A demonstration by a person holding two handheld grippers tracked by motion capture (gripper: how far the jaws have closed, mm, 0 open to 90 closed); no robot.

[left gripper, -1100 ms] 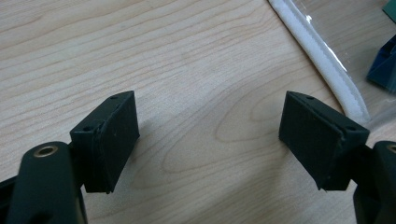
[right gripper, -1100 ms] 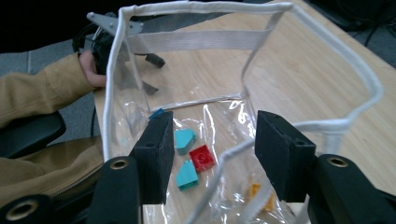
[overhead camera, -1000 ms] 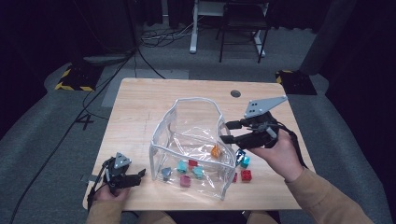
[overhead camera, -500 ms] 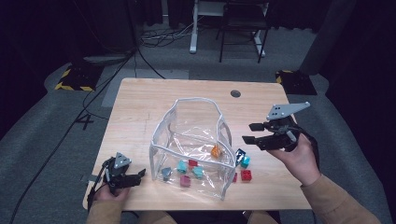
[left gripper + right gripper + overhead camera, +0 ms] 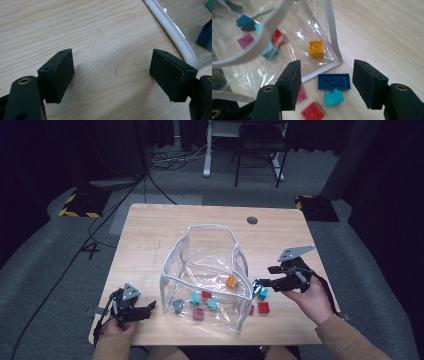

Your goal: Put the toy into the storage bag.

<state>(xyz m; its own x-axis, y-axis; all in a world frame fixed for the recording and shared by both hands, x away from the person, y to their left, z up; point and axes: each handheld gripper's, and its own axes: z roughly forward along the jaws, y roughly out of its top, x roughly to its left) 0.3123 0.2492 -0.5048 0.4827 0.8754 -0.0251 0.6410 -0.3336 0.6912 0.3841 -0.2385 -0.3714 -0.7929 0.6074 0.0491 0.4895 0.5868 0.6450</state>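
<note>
- Where the person works, wooden table [image 5: 150, 235] carries everything.
- Clear pouch [image 5: 210, 270], open-topped, mid-table, holds an orange brick [image 5: 316, 48].
- Right gripper [image 5: 325, 85], fingers apart and just been opening, nothing clamped, hovers over the dark blue brick [image 5: 334, 81] just outside the pouch corner.
- Left gripper [image 5: 112, 72], fingers apart, empty, beside the pouch seam.
- Teal brick [image 5: 333, 97] touches the blue one; red brick [image 5: 312, 114] nearby.

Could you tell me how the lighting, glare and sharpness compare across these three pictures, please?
High view: the table is lit, the room behind dark, and the picture is soft. Right gripper view: white glare streaks on the clear pouch, bricks inside blurred, the blue brick fairly sharp. Left gripper view: even light, crisp wood grain, soft shadows under the left gripper.
</note>
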